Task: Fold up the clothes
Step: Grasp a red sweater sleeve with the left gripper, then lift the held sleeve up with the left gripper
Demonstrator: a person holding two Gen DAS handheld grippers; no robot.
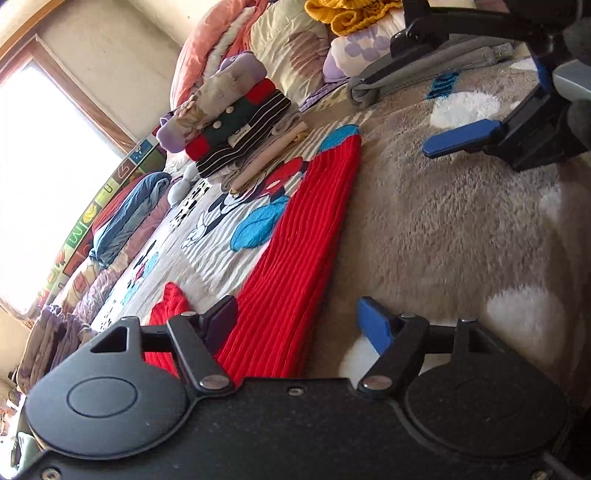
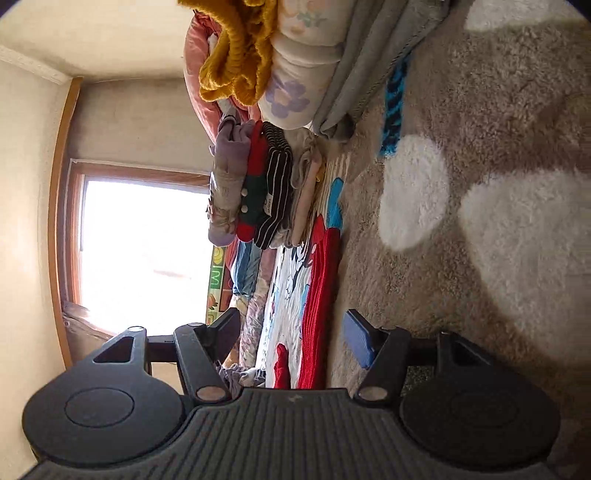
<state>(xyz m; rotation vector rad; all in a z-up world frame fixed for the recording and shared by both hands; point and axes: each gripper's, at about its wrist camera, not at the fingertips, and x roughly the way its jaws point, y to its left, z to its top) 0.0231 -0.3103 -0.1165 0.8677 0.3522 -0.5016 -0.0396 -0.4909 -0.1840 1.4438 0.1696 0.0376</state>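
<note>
A red ribbed knit garment (image 1: 295,240) lies flat in a long folded strip on the cartoon-print bedspread (image 1: 221,236), along the edge of a shaggy beige blanket (image 1: 443,229). My left gripper (image 1: 297,321) is open just above the strip's near end, one finger over the red knit and the other over the blanket. My right gripper (image 1: 410,94) hangs open at the upper right over the blanket, apart from the garment. In the right wrist view the right gripper (image 2: 291,332) is open and empty, with the red garment (image 2: 321,295) seen edge-on ahead.
A stack of folded clothes (image 1: 236,136) (image 2: 258,192) stands beyond the red garment. A grey folded garment (image 1: 424,70), a yellow knit (image 1: 351,14) and pillows (image 1: 288,48) lie at the bed's head. A blue garment (image 1: 125,218) lies by the window side.
</note>
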